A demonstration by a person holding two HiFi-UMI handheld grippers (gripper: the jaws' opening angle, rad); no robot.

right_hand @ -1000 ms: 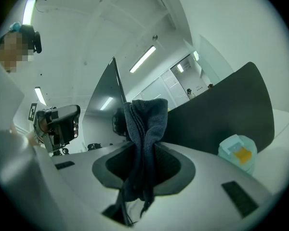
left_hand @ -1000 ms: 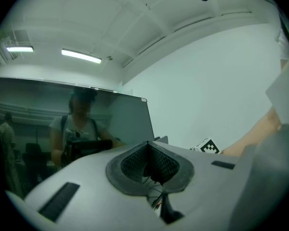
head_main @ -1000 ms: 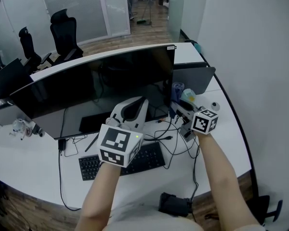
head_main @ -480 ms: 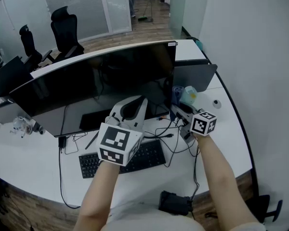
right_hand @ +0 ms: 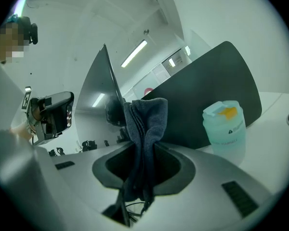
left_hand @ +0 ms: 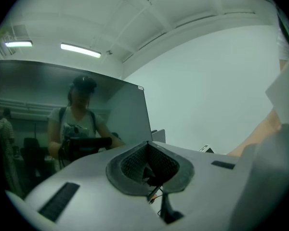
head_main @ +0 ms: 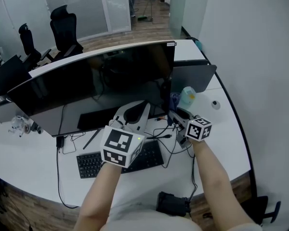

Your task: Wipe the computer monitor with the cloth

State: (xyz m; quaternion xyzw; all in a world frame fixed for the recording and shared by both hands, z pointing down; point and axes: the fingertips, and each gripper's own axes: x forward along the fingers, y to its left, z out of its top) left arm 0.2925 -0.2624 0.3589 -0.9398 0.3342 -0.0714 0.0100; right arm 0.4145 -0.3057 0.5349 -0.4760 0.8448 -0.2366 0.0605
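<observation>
The wide curved monitor (head_main: 94,88) stands across the white desk (head_main: 33,160), its screen dark. In the head view my right gripper (head_main: 176,115) sits low by the screen's right end, shut on a grey-blue cloth (head_main: 174,99). The right gripper view shows the cloth (right_hand: 144,124) pinched upright between the jaws of my right gripper (right_hand: 143,148), with the monitor's edge (right_hand: 111,83) just behind. My left gripper (head_main: 135,113) hovers below the screen's middle, over the keyboard. In its own view, my left gripper (left_hand: 147,147) has its jaws together with nothing between them. The screen (left_hand: 62,124) there reflects a person.
A pale green bottle (right_hand: 225,121) stands by a dark tilted panel (head_main: 192,76) at the right. A black keyboard (head_main: 120,160) and tangled cables (head_main: 171,138) lie in front of the monitor. A small round object (head_main: 215,104) sits near the desk's right edge. Office chairs (head_main: 62,30) stand behind.
My right gripper has drifted a little left and nearer, staying by the monitor's lower right end with the cloth. The left gripper has barely moved.
</observation>
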